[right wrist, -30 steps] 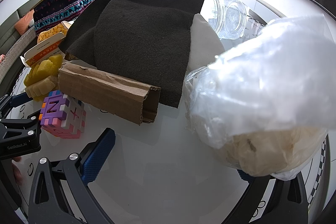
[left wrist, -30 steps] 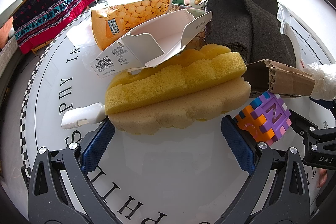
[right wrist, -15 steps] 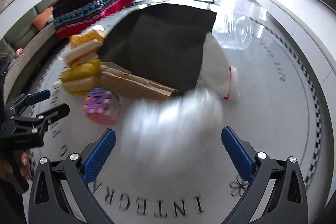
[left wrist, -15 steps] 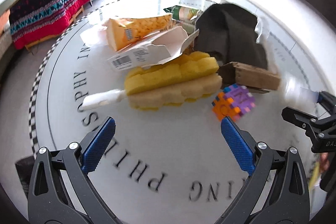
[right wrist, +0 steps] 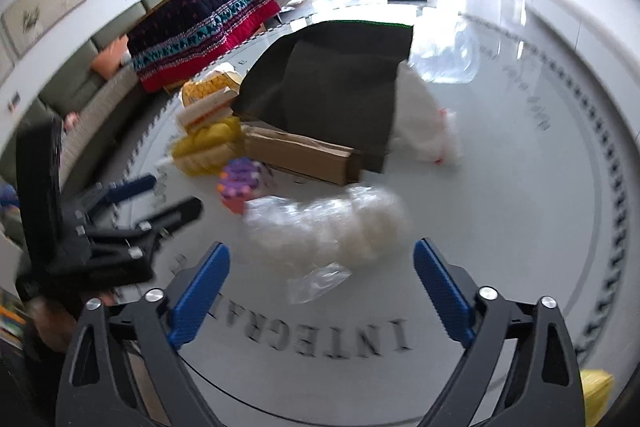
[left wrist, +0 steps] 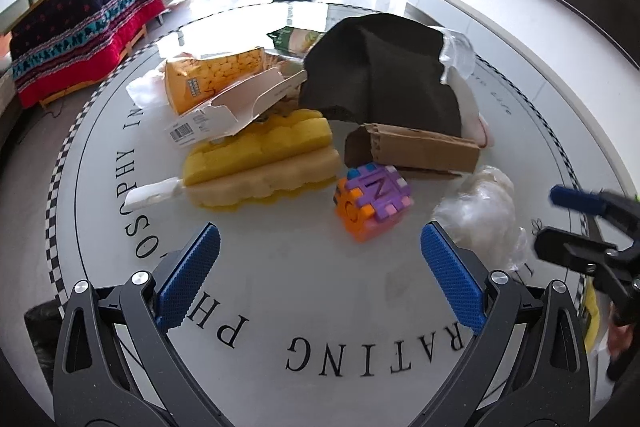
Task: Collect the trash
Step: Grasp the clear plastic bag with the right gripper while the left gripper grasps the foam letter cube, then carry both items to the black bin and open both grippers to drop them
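Note:
A crumpled clear plastic bag point(right wrist: 324, 227) lies on the round white table point(right wrist: 520, 187), just ahead of my open, empty right gripper point(right wrist: 320, 285); it also shows in the left wrist view point(left wrist: 480, 215). My left gripper point(left wrist: 320, 275) is open and empty, back from a yellow sponge point(left wrist: 260, 159), a torn white carton point(left wrist: 236, 103), an orange snack bag point(left wrist: 212, 79), a cardboard piece point(left wrist: 416, 151) and a purple-orange puzzle cube point(left wrist: 372, 199).
A dark cloth point(left wrist: 380, 75) is heaped behind the cardboard, with white plastic point(right wrist: 424, 123) and a clear jar point(right wrist: 444, 55) beside it. A blanket-covered sofa point(right wrist: 200, 23) stands far left. The right gripper shows at the right edge of the left wrist view point(left wrist: 580, 227).
Both grippers have pulled back and up from the pile. The plastic bag that was close against the right gripper's view now lies loose on the table in front of it.

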The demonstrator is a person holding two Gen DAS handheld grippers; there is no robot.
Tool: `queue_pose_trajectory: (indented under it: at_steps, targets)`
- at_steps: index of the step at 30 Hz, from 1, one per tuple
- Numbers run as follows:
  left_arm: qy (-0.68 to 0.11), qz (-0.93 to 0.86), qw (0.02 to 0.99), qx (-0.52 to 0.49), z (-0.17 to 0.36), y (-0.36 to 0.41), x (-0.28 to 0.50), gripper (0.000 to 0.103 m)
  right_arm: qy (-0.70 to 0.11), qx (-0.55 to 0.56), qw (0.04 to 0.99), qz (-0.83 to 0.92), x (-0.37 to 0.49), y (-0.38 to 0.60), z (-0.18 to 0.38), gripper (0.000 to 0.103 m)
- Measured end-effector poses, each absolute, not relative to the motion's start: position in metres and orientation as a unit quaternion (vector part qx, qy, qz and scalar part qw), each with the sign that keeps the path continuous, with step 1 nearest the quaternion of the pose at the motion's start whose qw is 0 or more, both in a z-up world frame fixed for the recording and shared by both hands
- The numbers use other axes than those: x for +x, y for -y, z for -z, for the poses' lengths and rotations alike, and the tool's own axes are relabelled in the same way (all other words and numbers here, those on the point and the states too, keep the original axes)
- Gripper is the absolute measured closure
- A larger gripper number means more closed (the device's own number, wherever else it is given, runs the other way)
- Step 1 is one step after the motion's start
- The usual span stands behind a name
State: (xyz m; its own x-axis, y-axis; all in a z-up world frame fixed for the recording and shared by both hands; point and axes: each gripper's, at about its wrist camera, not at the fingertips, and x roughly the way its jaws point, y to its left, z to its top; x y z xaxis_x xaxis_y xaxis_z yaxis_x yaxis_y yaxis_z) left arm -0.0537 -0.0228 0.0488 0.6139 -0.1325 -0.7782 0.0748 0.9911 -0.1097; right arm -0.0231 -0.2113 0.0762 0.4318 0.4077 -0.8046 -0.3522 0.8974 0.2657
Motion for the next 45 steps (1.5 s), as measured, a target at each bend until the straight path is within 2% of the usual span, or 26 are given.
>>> queue_pose_trajectory:
  at_steps: [6, 7, 9, 12, 17, 19, 21, 22, 24, 25, 26, 35, 41, 45]
  targets:
    - [-0.444, 0.051, 0.894, -0.035, -0.050, 0.021, -0.053, 0.006, -0.494, -0.007, 0.852, -0.173, -0.004, 0.188, -0.052, 0.018]
    - [-0.446, 0.053, 0.893, -0.032, -0.049, 0.025, -0.051, 0.006, -0.497, -0.012, 0.851, -0.170, -0.002, 0.187, -0.049, 0.025]
    - [-0.452, 0.056, 0.890, -0.027, -0.047, 0.033, -0.048, 0.006, -0.498, -0.025, 0.852, -0.162, -0.002, 0.187, -0.045, 0.046]
    - [-0.459, 0.061, 0.886, -0.025, -0.043, 0.046, -0.043, 0.006, -0.491, -0.015, 0.854, -0.172, -0.008, 0.198, -0.052, 0.055]
    - [-0.461, 0.045, 0.885, -0.032, -0.035, 0.060, -0.033, 0.006, -0.460, -0.024, 0.875, -0.146, -0.020, 0.223, -0.069, 0.056]
    - [-0.464, 0.034, 0.884, -0.039, -0.029, 0.061, -0.028, 0.009, -0.457, -0.021, 0.878, -0.144, -0.020, 0.231, -0.072, 0.056]
    - [-0.468, 0.030, 0.882, -0.047, -0.023, 0.062, -0.024, 0.026, -0.453, -0.021, 0.879, -0.145, -0.021, 0.235, -0.074, 0.056]
    - [-0.471, 0.027, 0.881, -0.049, -0.020, 0.062, -0.023, 0.030, -0.452, -0.022, 0.880, -0.143, -0.022, 0.235, -0.075, 0.056]
    - [-0.473, 0.021, 0.879, -0.053, -0.014, 0.063, -0.019, 0.046, -0.452, -0.020, 0.880, -0.144, -0.023, 0.236, -0.075, 0.056]
    - [-0.467, 0.017, 0.883, -0.054, -0.014, 0.062, -0.018, 0.047, -0.454, -0.019, 0.879, -0.146, -0.023, 0.235, -0.075, 0.056]
    - [-0.463, 0.016, 0.885, -0.053, -0.014, 0.062, -0.017, 0.053, -0.455, -0.019, 0.878, -0.148, -0.023, 0.233, -0.075, 0.056]
    - [-0.454, 0.053, 0.887, -0.071, -0.018, 0.040, -0.046, 0.055, -0.455, -0.016, 0.874, -0.171, -0.040, 0.218, -0.086, 0.056]
    - [-0.439, 0.057, 0.893, -0.084, -0.028, 0.017, -0.074, 0.062, -0.445, -0.040, 0.874, -0.190, -0.063, 0.188, -0.098, 0.056]
    - [-0.424, 0.054, 0.899, -0.097, -0.030, -0.003, -0.097, 0.063, -0.438, -0.055, 0.873, -0.208, -0.078, 0.160, -0.104, 0.056]
